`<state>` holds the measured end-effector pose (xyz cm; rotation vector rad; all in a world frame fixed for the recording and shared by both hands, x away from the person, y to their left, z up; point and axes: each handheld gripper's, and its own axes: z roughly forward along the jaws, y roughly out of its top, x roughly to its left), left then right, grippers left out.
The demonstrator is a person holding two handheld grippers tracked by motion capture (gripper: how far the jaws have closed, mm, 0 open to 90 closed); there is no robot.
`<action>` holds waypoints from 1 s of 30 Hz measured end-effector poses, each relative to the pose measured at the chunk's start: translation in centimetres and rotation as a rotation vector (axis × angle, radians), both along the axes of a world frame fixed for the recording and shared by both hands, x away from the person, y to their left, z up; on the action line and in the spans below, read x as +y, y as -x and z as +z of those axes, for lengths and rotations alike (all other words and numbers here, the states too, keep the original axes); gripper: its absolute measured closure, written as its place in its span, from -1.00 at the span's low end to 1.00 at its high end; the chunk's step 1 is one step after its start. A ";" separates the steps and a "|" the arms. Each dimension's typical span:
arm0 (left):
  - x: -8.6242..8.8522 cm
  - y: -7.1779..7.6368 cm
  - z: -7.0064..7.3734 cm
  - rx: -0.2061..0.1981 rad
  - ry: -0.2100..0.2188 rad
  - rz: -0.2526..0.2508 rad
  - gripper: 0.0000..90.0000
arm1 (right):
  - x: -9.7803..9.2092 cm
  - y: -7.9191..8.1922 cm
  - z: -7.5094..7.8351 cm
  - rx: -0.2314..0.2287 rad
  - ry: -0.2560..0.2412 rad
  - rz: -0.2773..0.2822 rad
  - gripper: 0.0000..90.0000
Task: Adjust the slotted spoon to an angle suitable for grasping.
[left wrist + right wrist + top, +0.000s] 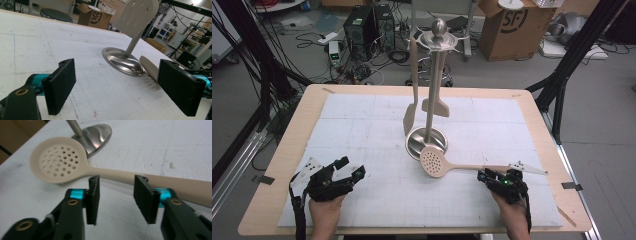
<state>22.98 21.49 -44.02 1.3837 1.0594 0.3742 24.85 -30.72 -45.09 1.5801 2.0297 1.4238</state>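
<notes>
Skimmer lies flat on the counter, bowl against the stand base at its 6 o'clock, handle running toward 3. Right hand-held gripper, jaws part-open and empty, should straddle the handle squarely before closing. Left hand-held gripper waits wide open. Handle's end is hidden.

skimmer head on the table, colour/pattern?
Cream skimmer, round head dotted with small round holes; clearest in the right gripper view.

A lab: computer towers, tangled cables, cardboard boxes
</notes>
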 end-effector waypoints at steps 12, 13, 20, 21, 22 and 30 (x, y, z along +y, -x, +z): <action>0.6 0.1 0.0 0.009 0.021 0.012 -0.64 | -0.4 -0.1 -0.7 0.059 0.010 0.007 0.99; 0.5 0.1 0.0 0.006 0.019 0.013 -0.64 | -0.4 -0.1 -0.8 0.073 0.000 0.004 0.99; 0.7 0.1 0.1 0.005 0.025 0.019 -0.64 | -0.6 -0.4 -1.4 0.139 0.007 -0.032 0.99; 0.7 0.1 0.1 0.005 0.028 0.020 -0.64 | -0.7 -0.5 -1.4 0.155 0.013 -0.042 1.00; 0.8 0.1 0.1 0.006 0.030 0.021 -0.64 | -0.7 -0.6 -1.5 0.164 0.010 -0.048 1.00; 0.9 0.2 0.1 0.006 0.042 0.022 -0.63 | -1.1 -1.4 -1.7 0.208 -0.044 -0.074 1.00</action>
